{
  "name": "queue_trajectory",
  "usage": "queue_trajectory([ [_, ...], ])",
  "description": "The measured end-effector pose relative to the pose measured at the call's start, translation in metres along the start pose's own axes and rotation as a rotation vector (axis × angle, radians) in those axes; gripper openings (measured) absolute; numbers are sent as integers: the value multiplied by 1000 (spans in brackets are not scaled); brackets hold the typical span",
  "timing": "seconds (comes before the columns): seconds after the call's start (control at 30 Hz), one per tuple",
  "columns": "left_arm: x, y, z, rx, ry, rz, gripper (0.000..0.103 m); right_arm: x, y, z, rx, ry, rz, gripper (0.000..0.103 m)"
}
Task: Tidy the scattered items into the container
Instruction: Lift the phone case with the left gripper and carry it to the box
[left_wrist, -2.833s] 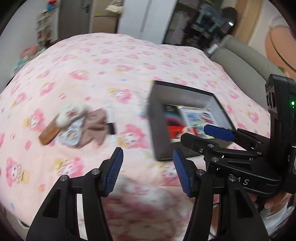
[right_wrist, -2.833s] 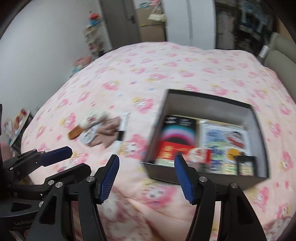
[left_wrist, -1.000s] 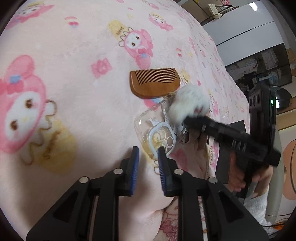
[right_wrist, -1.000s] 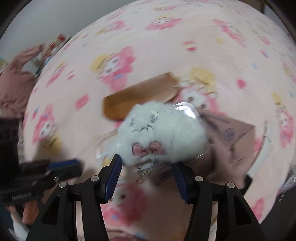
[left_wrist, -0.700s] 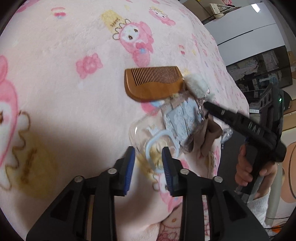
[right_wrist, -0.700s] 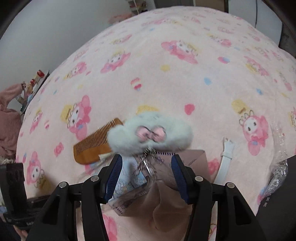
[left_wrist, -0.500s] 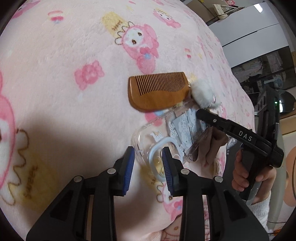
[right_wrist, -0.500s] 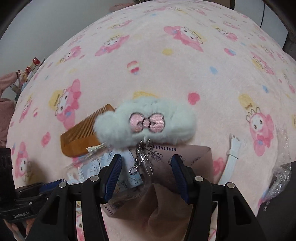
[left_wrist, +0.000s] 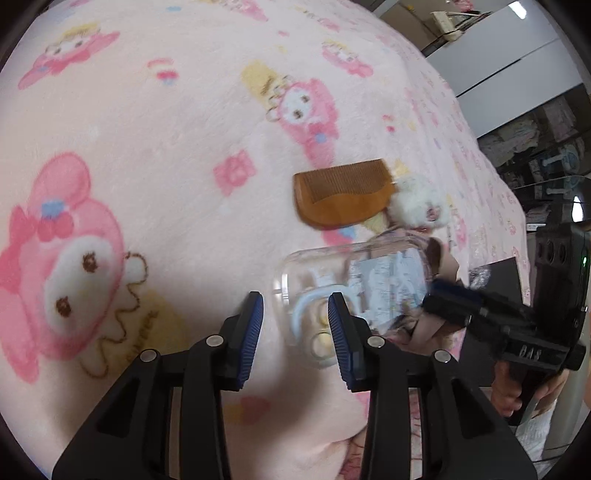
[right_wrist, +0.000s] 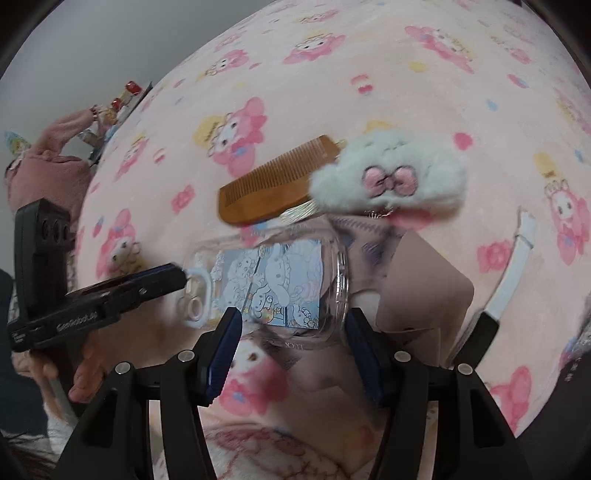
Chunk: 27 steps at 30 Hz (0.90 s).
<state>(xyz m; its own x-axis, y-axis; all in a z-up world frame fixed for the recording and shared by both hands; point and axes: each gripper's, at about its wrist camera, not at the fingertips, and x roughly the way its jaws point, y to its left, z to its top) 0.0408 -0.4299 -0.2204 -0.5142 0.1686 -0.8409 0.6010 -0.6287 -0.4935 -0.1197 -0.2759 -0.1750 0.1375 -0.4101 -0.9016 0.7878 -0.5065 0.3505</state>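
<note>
My right tongs (right_wrist: 291, 350) are spread around the clear phone case (right_wrist: 269, 280); left tongs (left_wrist: 295, 325) gape at its camera end. It's blurry, lying crosswise on the bed (left_wrist: 147, 129), beside comb (right_wrist: 273, 181) and fluffy keychain (right_wrist: 388, 177).

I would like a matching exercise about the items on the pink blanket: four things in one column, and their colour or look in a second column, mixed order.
Things
1. comb
2. fluffy keychain
3. phone case
4. paper envelope

Looks
A. clear, with a pale blue cartoon card inside
B. white fur with a pink bow
C. brown wood with fine teeth
D. plain dull pink-brown, partly under the case

Pairs: 1-C, 2-B, 3-A, 4-D
</note>
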Motion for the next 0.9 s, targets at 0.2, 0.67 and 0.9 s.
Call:
queue_trajectory([
  [0.2, 9, -7, 3, -5, 4, -4, 38, 26, -12, 25, 45, 24, -9, 55],
  [0.67, -68, -71, -33, 136, -80, -56, 42, -84, 17, -28, 38, -156, -83, 55],
  [0.9, -98, -120, -57, 222, -106, -122, 42, -136, 8, -75, 96, -231, -97, 55],
])
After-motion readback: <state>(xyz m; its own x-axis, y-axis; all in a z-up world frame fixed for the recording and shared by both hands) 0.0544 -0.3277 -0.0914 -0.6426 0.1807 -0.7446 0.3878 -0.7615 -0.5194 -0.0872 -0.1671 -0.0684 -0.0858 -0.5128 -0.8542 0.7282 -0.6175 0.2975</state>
